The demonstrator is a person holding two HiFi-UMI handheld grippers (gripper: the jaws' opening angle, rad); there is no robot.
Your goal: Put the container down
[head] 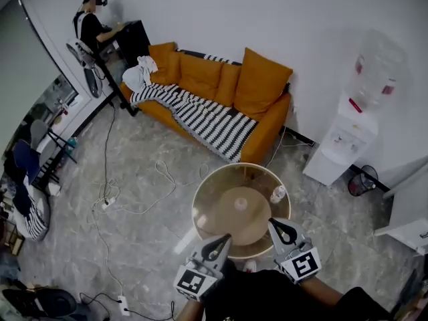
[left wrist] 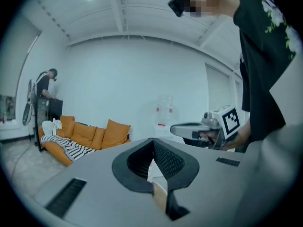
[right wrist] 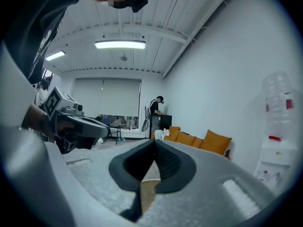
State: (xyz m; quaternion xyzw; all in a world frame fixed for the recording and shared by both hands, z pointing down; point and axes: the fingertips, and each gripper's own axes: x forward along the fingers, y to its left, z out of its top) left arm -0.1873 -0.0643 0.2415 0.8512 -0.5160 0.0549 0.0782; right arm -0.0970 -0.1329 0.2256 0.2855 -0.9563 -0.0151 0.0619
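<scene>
Container (head: 278,194) sits on the round table (head: 206,204), near its right rim, apart from both tools. Left gripper (head: 223,239) hangs over the table's near edge, jaws clenched together on nothing. Right gripper (head: 274,225), just short of the container, is likewise clenched and empty. Orange sofa (head: 200,79) stands beyond the table

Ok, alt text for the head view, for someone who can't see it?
The left gripper and right gripper are shut and empty over the near edge of a round table. A small container stands near the table's right rim; an orange sofa sits behind.
</scene>
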